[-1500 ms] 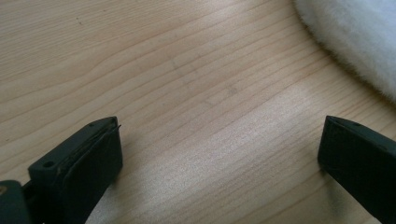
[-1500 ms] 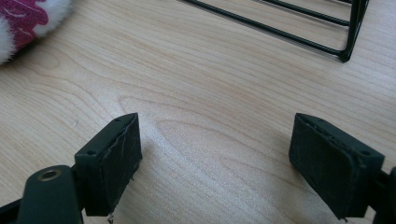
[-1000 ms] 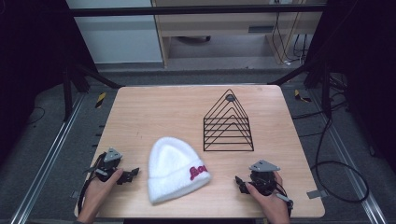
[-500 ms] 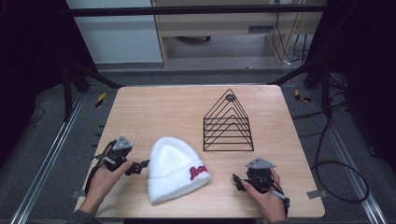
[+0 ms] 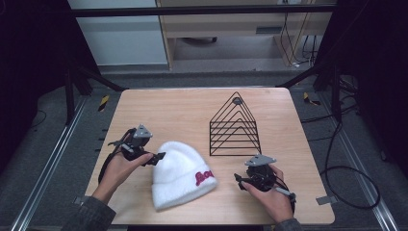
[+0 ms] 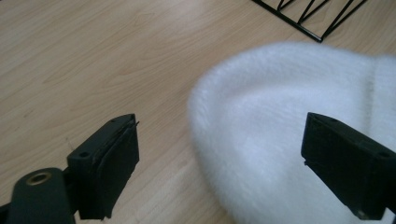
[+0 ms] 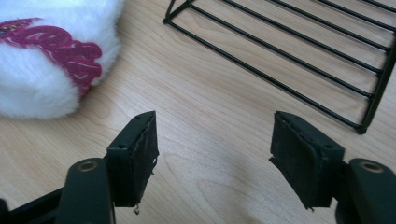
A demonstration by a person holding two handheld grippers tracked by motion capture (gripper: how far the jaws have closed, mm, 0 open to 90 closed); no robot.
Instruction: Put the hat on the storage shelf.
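Left claw [image 5: 159,156] sits at the left side of the light wooden desk [image 5: 183,108], held in the person's left hand [image 5: 120,166], grey three-cornered plate on top. Its jaws are wide apart, tips right at the crown edge of the fluffy white knit beanie with red lettering [image 5: 180,173]; touching or just short, cannot tell from the high view. In the left gripper view the left claw [image 6: 219,161] has the beanie [image 6: 289,121] between its spread jaws, the white fuzz nearer the right-hand jaw, bare desk [image 6: 93,60] by the other; nothing clamped. The beanie lies flat on the desk near the front edge, left of centre, crown toward the left claw, lettered cuff toward the right. Behind and right of it stands the black wire triangular rack [image 5: 234,126], upright, apart from the beanie. Right claw [image 5: 239,179] is at the front right of the desk, in the person's right hand [image 5: 269,195], near the beanie's cuff but apart. In the right gripper view the right claw [image 7: 212,154] is wide too, holding nothing, bare desk [image 7: 210,102] between the jaws, the beanie's red lettering [image 7: 56,49] upper left, rack [image 7: 289,51] wires upper right.
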